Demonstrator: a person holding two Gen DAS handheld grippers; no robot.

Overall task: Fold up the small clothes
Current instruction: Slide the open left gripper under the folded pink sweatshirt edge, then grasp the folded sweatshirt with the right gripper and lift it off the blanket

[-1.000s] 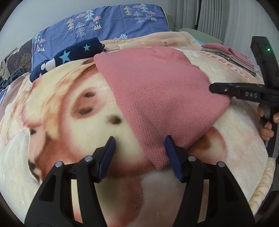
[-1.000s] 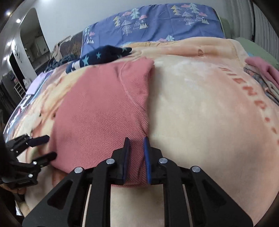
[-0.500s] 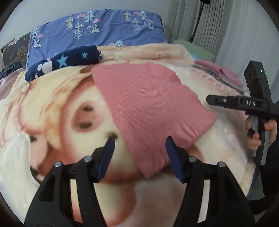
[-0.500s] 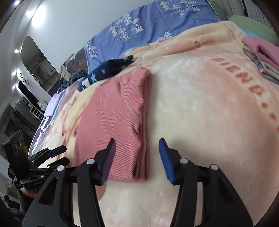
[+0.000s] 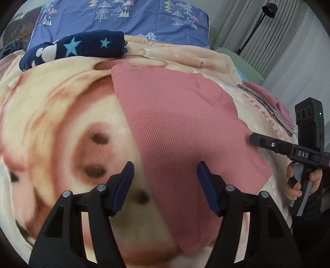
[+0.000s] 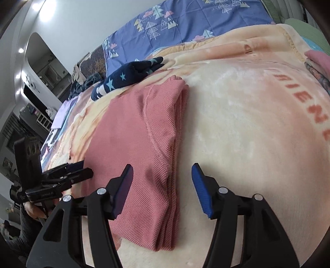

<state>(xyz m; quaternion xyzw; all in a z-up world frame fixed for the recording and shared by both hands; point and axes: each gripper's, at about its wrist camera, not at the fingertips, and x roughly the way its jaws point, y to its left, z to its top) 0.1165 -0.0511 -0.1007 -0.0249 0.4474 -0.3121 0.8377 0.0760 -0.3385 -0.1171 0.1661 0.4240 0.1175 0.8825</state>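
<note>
A pink knit garment (image 5: pixel 185 132) lies folded flat on a beige blanket with a bear print (image 5: pixel 61 127). My left gripper (image 5: pixel 165 179) is open above the garment's near left edge, and its pads touch nothing. In the right wrist view the garment (image 6: pixel 140 132) shows its stacked folded edge on the right. My right gripper (image 6: pixel 162 175) hovers over that edge with its jaws opening; the cloth lies below the gap, not pressed. Each gripper also shows from the other side: the right gripper (image 5: pixel 268 143) and the left gripper (image 6: pixel 80 170).
A navy star-print garment (image 5: pixel 82 45) lies behind the pink one. A stack of folded clothes (image 5: pixel 274 107) sits at the blanket's right edge. A blue tree-print pillow (image 5: pixel 123 18) is at the back. A person's hand (image 5: pixel 295 185) holds the right gripper. Curtains and a lamp stand (image 5: pixel 253 26) are beyond.
The right gripper let go of the garment's folded edge and its jaws spread wide. Both grippers drew back a little and rolled; the garment stays flat.
</note>
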